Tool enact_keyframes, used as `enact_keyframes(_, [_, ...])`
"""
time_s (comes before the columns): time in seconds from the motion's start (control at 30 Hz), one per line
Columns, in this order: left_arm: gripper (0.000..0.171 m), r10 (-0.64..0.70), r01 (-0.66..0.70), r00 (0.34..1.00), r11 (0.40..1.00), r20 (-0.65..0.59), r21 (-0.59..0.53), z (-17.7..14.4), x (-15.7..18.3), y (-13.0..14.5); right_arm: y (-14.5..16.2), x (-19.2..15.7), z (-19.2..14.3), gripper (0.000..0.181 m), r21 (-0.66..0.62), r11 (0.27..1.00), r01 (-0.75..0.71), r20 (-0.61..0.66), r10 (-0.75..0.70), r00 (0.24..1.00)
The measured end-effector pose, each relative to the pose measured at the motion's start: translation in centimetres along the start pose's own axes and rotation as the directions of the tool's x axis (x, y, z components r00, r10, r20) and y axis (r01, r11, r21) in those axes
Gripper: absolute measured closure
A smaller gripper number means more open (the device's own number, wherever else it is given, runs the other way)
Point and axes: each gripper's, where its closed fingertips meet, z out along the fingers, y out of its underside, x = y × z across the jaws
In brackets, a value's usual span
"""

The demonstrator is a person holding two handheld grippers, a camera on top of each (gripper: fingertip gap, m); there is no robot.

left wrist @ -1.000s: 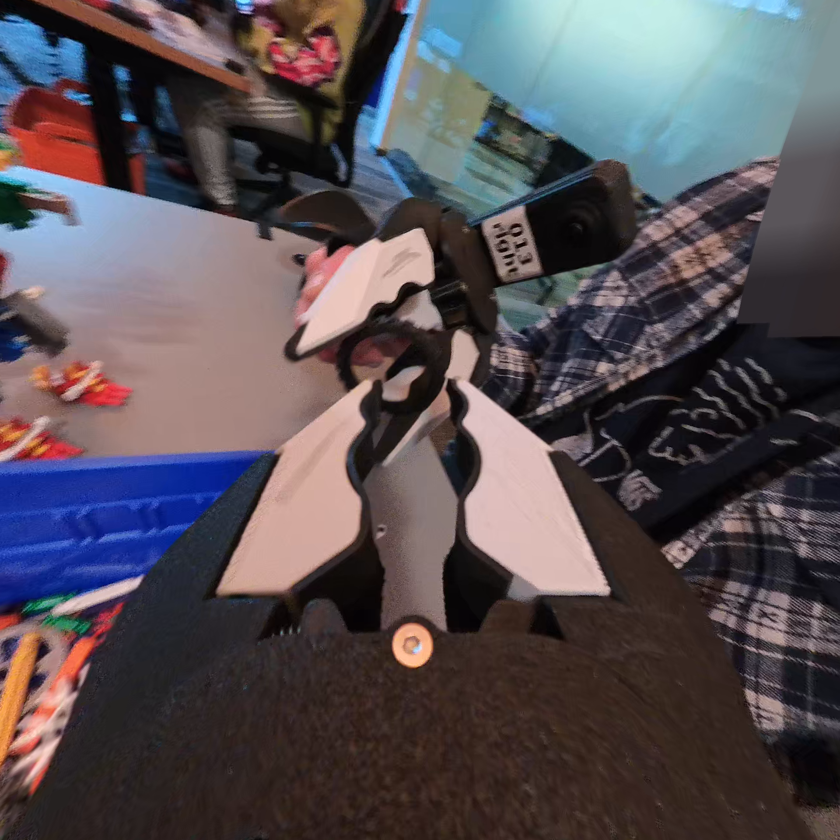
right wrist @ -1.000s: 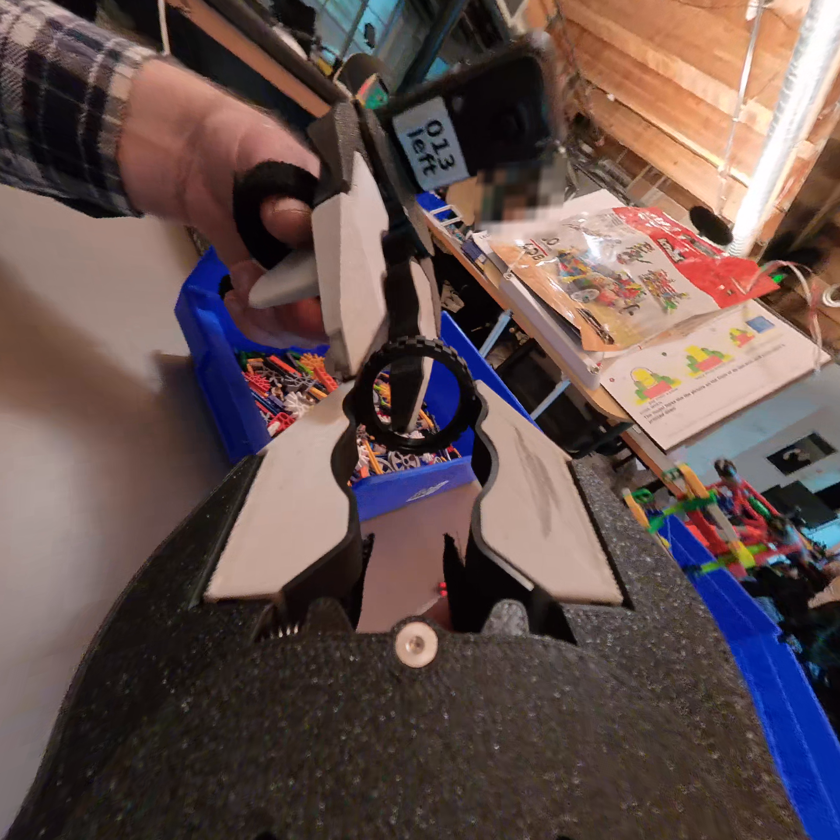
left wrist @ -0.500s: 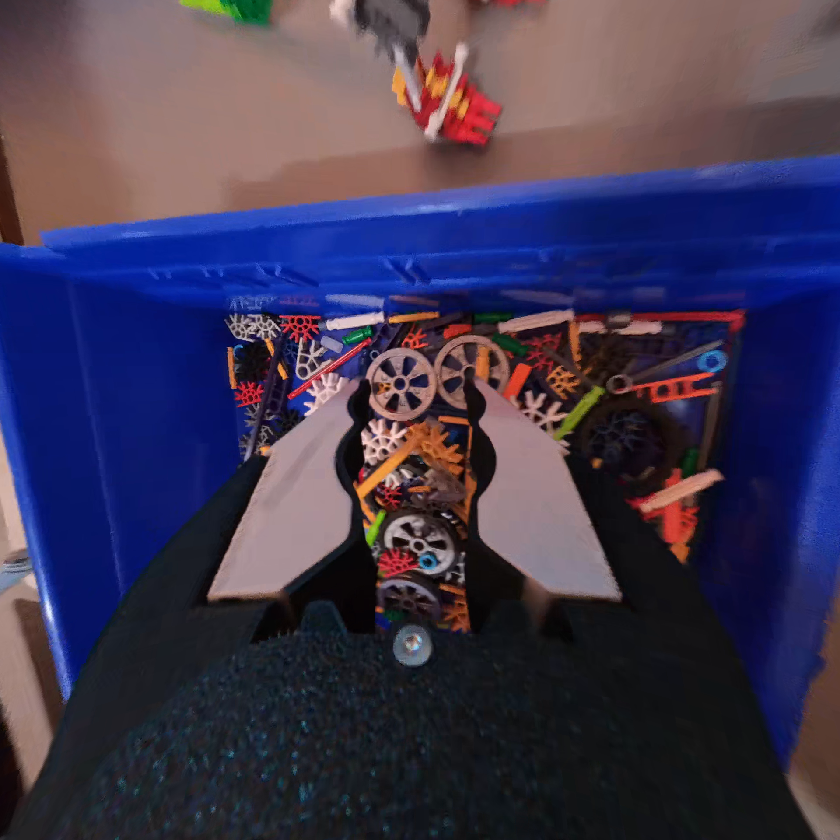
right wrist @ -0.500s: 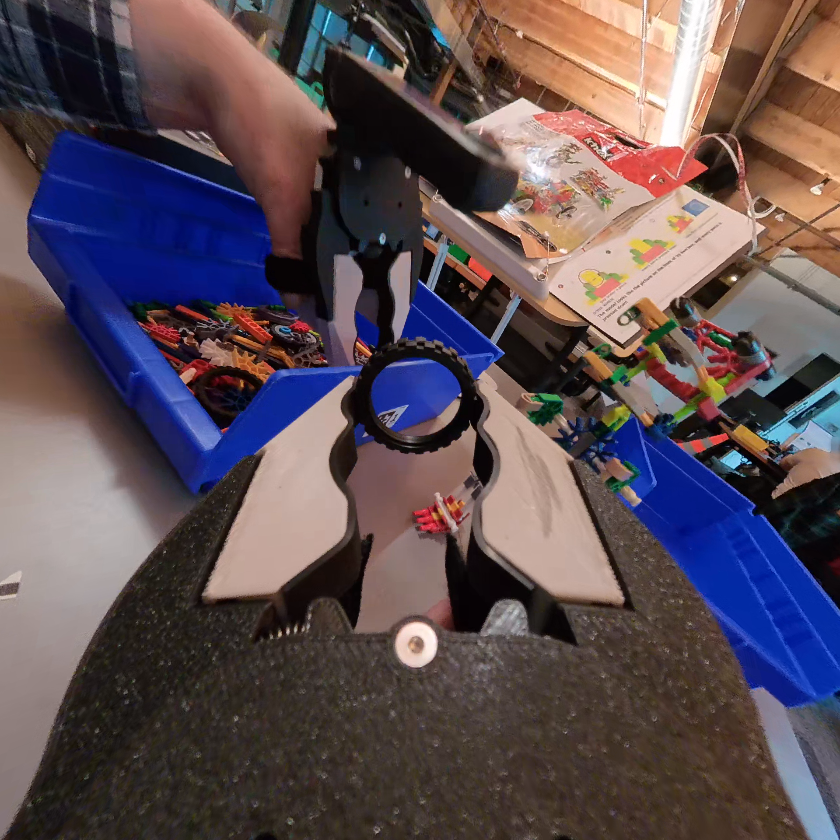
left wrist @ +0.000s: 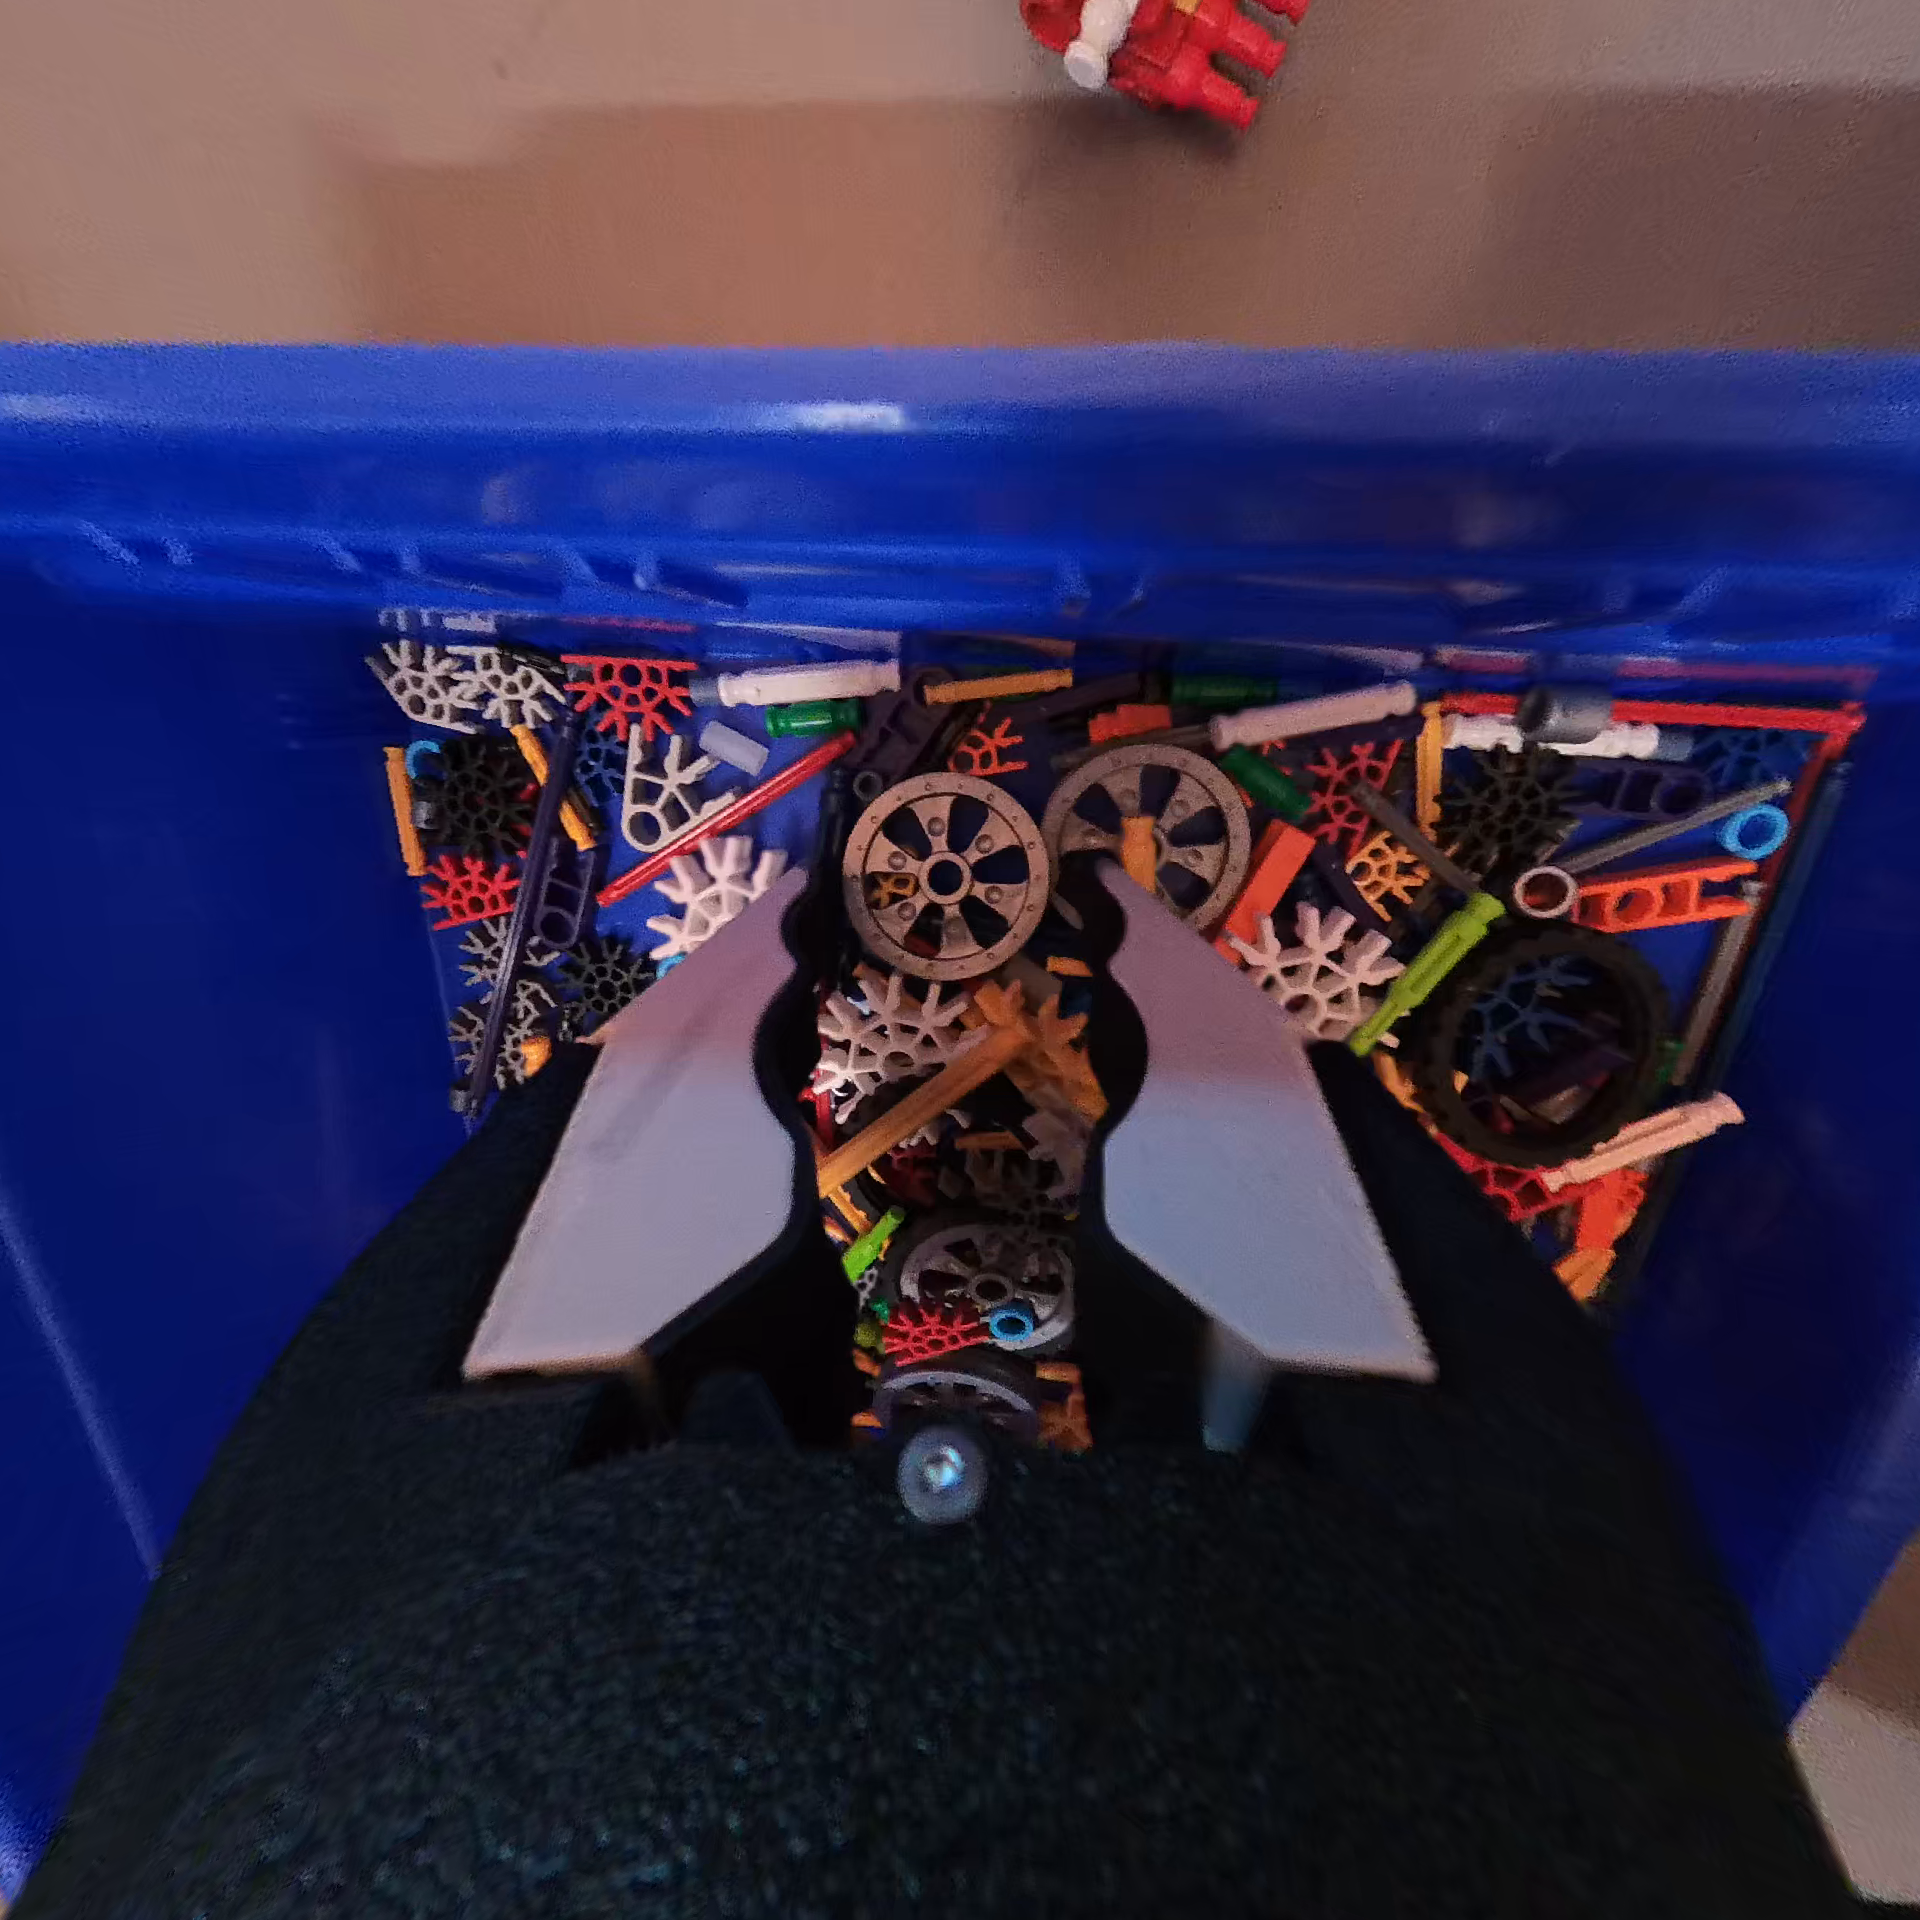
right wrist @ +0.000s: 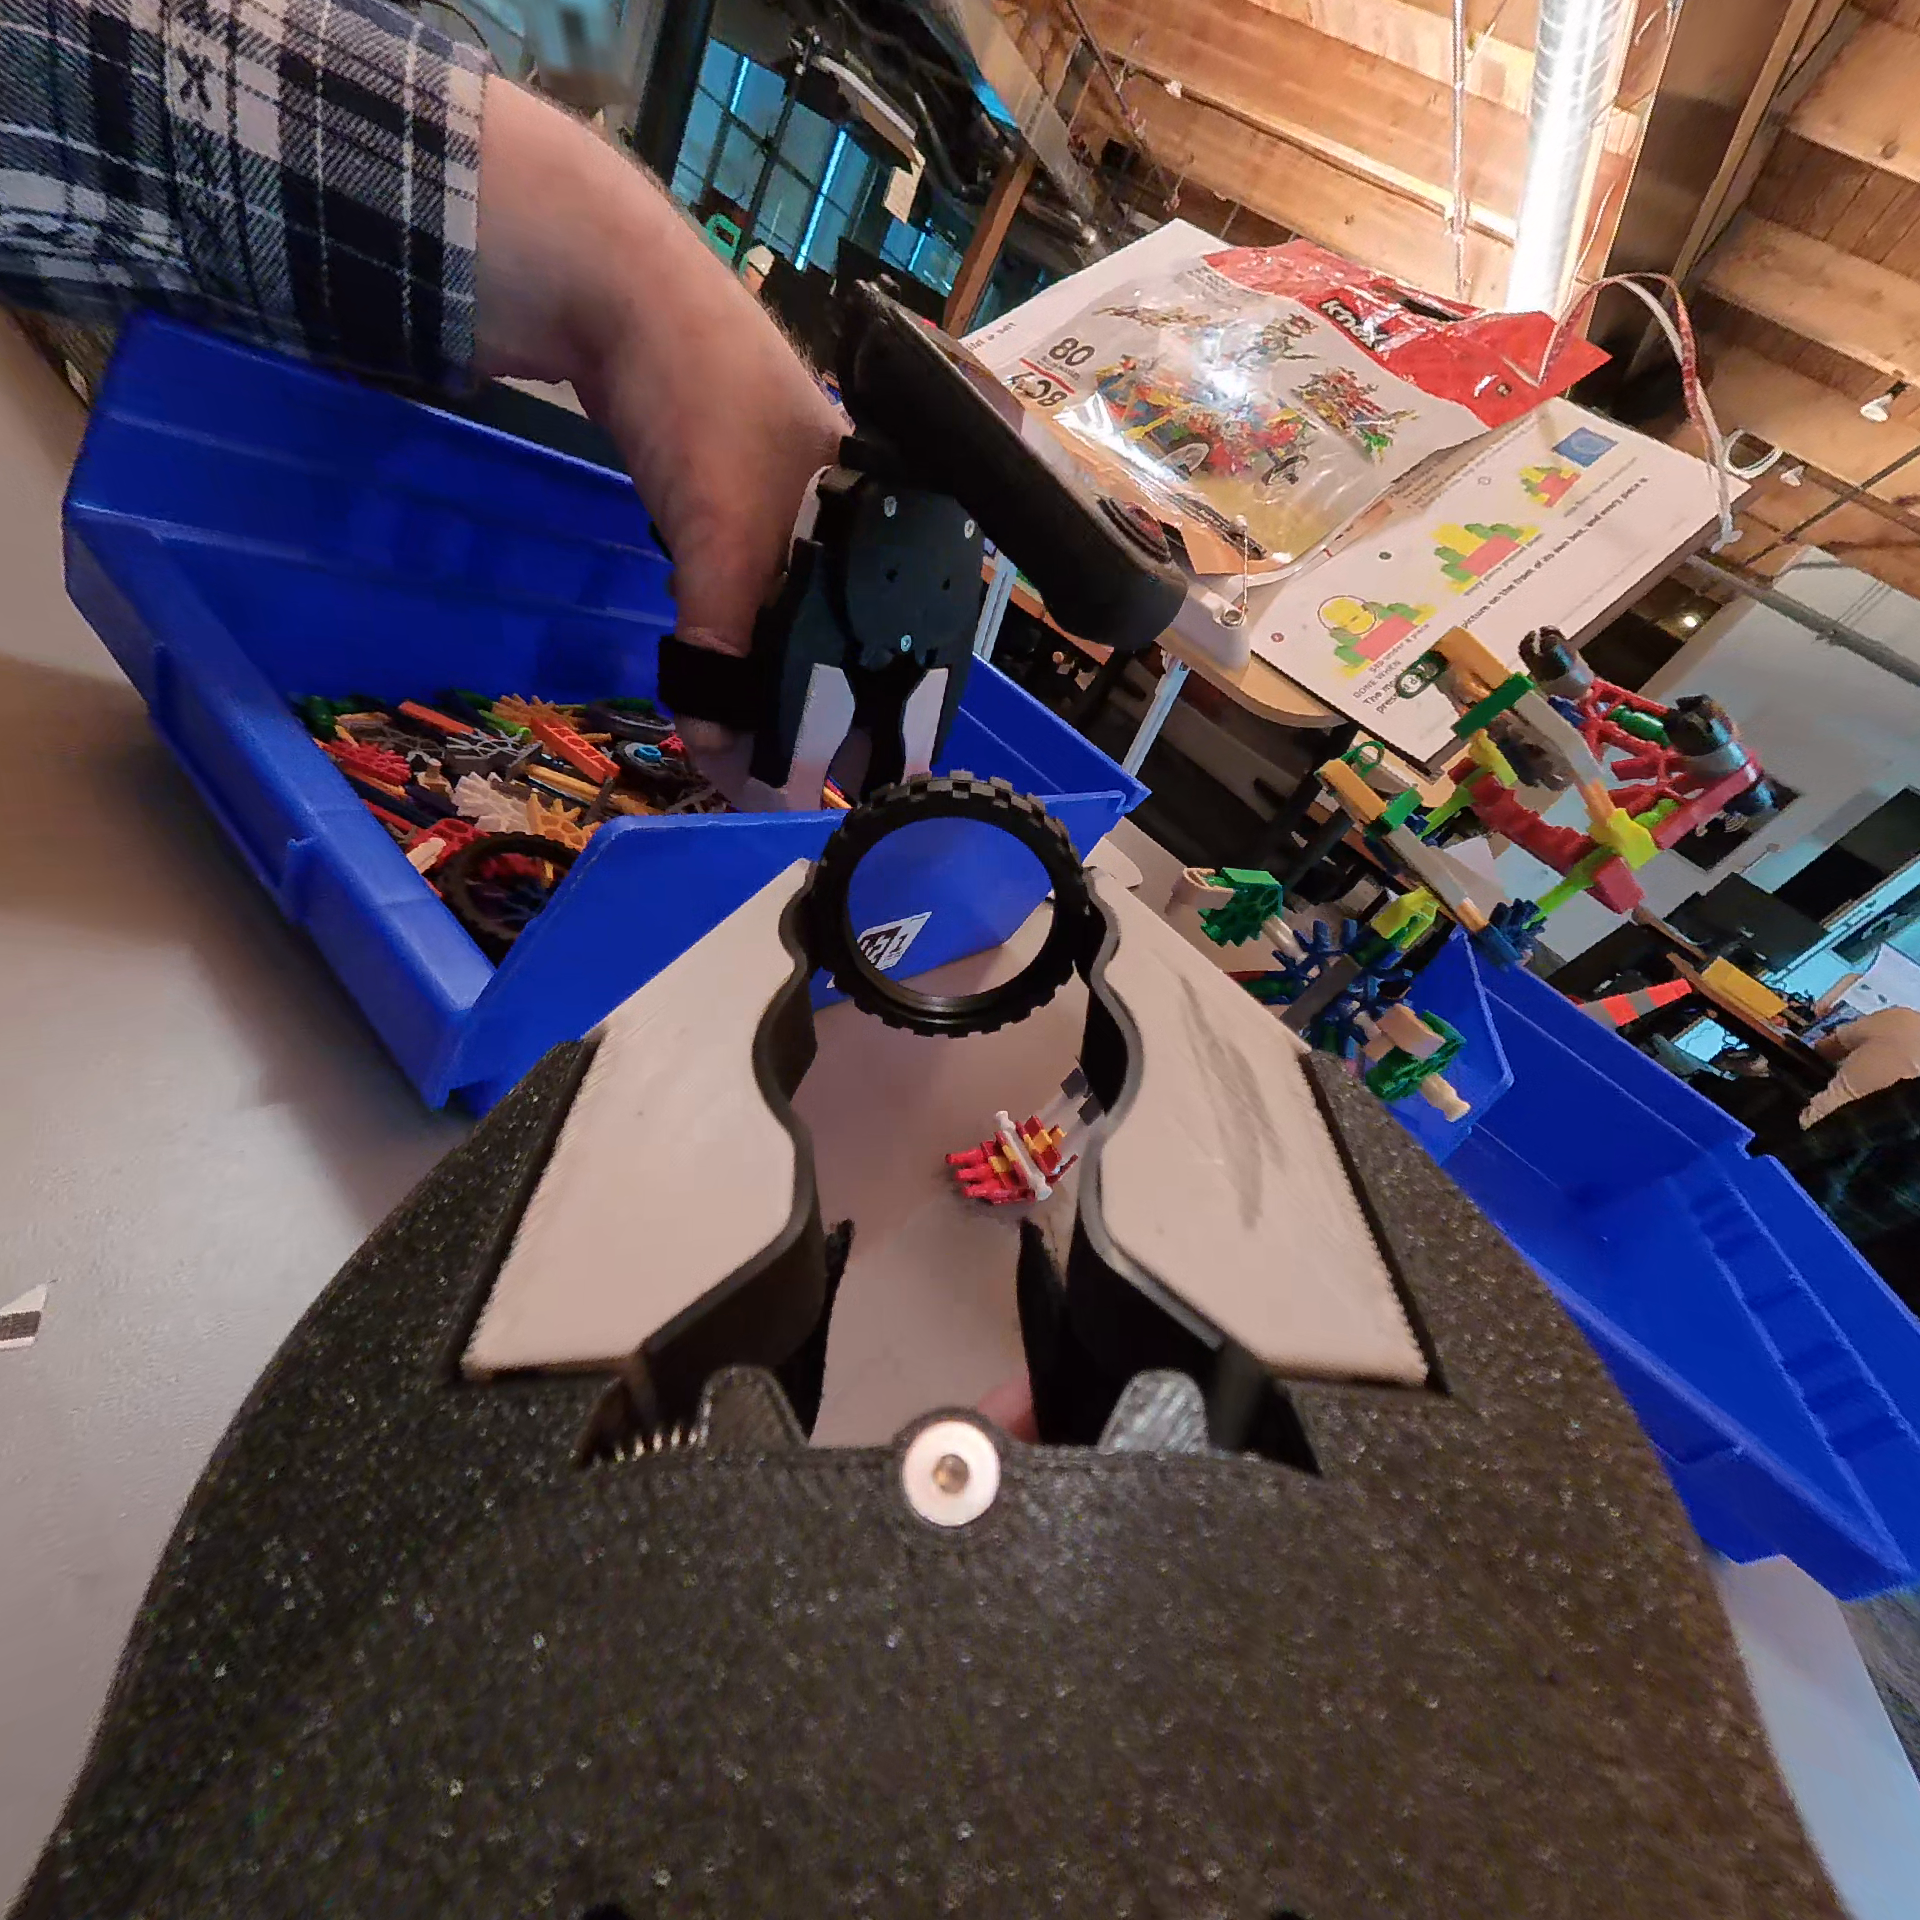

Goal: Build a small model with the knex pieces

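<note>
Downward into a blue plastic bin (left wrist: 935,488) looks the left wrist view, with the left gripper (left wrist: 951,883) poised above a heap of small coloured construction-toy pieces. Its two grey fingers stand apart with nothing between them. Nearest the tips lie two flat grey spoked wheels: one (left wrist: 943,876) right between the fingertips, face up, and a second (left wrist: 1148,831) just beside it, touching or nearly touching the right-hand fingertip. A black rubber tyre (left wrist: 1548,1044) lies flat in the pile off to the right, and a white snowflake-shaped connector (left wrist: 894,1029) sits in the gap between the fingers, lower down. Beyond the bin's far wall, a small red and white assembly (left wrist: 1164,52) rests on the grey table (left wrist: 520,208).

Next, the right wrist view shows the right gripper (right wrist: 951,920) clamped on a black ridged rubber tyre (right wrist: 951,914), pinched across its width at the fingertips. The ring stands on edge, its open hole facing the camera, so its axis runs roughly along the fingers. It is held in the air above the tabletop (right wrist: 156,1039), in front of the same blue bin (right wrist: 343,582). Behind it a hand (right wrist: 665,374) in a plaid sleeve holds the left gripper (right wrist: 862,748) pointing down into the bin, fingers parted. A second blue bin (right wrist: 1662,1299) sits to the right, and a colourful rod-and-connector model (right wrist: 1558,769) stands beyond it.
</note>
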Motion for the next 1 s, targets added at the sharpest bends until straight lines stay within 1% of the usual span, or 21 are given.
enact_keyframes(0.07, [0.108, 0.011, -0.011, 1.0, 1.0, -0.018, -0.013, 0.0, 0.4, 0.3, 0.0, 0.0, 0.1, 0.134, 0.0, 1.0, 0.002, 0.0, -0.002, 1.0])
enact_keyframes(0.1, [0.103, 0.009, -0.01, 1.0, 1.0, -0.023, -0.017, 0.0, 0.6, 0.5, 0.0, -0.1, 0.1, 0.134, 0.0, 1.0, 0.004, 0.0, -0.004, 1.0])
enact_keyframes(0.17, [0.106, 0.018, -0.019, 0.999, 1.0, -0.026, -0.014, 0.0, 0.6, 0.5, 0.0, -0.1, 0.2, 0.134, 0.0, 1.0, 0.005, 0.002, -0.005, 1.0])
enact_keyframes(0.23, [0.126, 0.036, -0.036, 0.999, 0.999, -0.005, -0.026, -0.1, 0.3, 0.6, 0.0, -0.2, 0.3, 0.134, 0.0, 1.0, 0.007, 0.003, -0.007, 1.0])
enact_keyframes(0.3, [0.129, 0.044, -0.044, 0.999, 0.999, 0.002, -0.03, -0.1, 0.1, 0.6, 0.1, -0.2, 0.4, 0.134, -0.002, 1.0, 0.007, 0.003, -0.007, 1.0])
enact_keyframes(0.37, [0.137, 0.056, -0.056, 0.998, 0.998, 0.027, -0.023, -0.1, -0.2, 0.5, 0.1, -0.2, 0.5, 0.134, -0.003, 1.0, 0.007, 0.001, -0.007, 1.0])
enact_keyframes(0.43, [0.169, 0.05, -0.049, 0.996, 0.999, 0.068, -0.02, -0.3, -0.7, 0.5, 0.2, -0.2, 0.6, 0.134, -0.006, 1.0, 0.006, 0.0, -0.006, 1.0])
enact_keyframes(0.47, [0.17, 0.053, -0.054, 0.993, 0.999, 0.108, 0.002, -0.6, -1.2, 0.2, 0.2, -0.2, 0.6, 0.134, -0.008, 1.0, 0.005, 0.0, -0.005, 1.0])
enact_keyframes(0.53, [0.159, 0.038, -0.04, 0.996, 0.999, 0.085, 0.022, -0.9, -0.7, 0.0, 0.3, -0.3, 0.7, 0.134, -0.011, 1.0, 0.003, 0.003, -0.003, 1.0])
enact_keyframes(0.6, [0.157, 0.057, -0.06, 0.987, 0.998, 0.148, 0.018, -1.3, -1.4, -0.2, 0.4, -0.4, 0.9, 0.134, -0.014, 1.0, 0.004, 0.006, -0.004, 1.0])
enact_keyframes(0.63, [0.149, 0.058, -0.062, 0.986, 0.998, 0.156, 0.02, -1.4, -1.5, -0.4, 0.4, -0.4, 0.9, 0.134, -0.017, 1.0, 0.005, 0.008, -0.005, 1.0])
enact_keyframes(0.67, [0.134, 0.052, -0.056, 0.985, 0.998, 0.162, 0.02, -1.4, -1.8, -0.4, 0.5, -0.5, 1.0, 0.134, -0.02, 1.0, 0.007, 0.009, -0.006, 1.0])
enact_keyframes(0.73, [0.127, 0.037, -0.036, 0.985, 0.999, 0.166, -0.007, -1.0, -2.6, -0.3, 0.6, -0.5, 1.1, 0.133, -0.027, 1.0, 0.009, 0.01, -0.009, 1.0])
enact_keyframes(0.8, [0.112, 0.023, -0.023, 0.985, 1.0, 0.171, -0.003, -0.5, -3.3, -0.6, 0.7, -0.5, 1.1, 0.133, -0.032, 0.999, 0.009, 0.008, -0.009, 1.0])
enact_keyframes(0.87, [0.114, 0.003, -0.005, 0.993, 1.0, 0.116, 0.017, 0.1, -3.1, -1.2, 0.8, -0.5, 1.2, 0.134, -0.034, 0.999, 0.005, 0.009, -0.005, 1.0])
enact_keyframes(0.9, [0.115, -0.008, 0.005, 0.994, 1.0, 0.112, 0.03, 0.2, -3.3, -1.5, 0.9, -0.5, 1.2, 0.134, -0.036, 0.999, 0.004, 0.01, -0.003, 1.0])
enact_keyframes(0.97, [0.126, -0.005, 0.005, 0.991, 1.0, 0.131, 0.004, 0.4, -3.8, -1.3, 0.9, -0.5, 1.3, 0.134, -0.037, 0.999, 0.003, 0.012, -0.002, 1.0])
enact_keyframes(1.0, [0.127, -0.005, 0.004, 0.992, 1.0, 0.128, 0.007, 0.4, -3.8, -1.4, 0.9, -0.5, 1.3, 0.134, -0.036, 0.999, 0.003, 0.015, -0.002, 1.0])
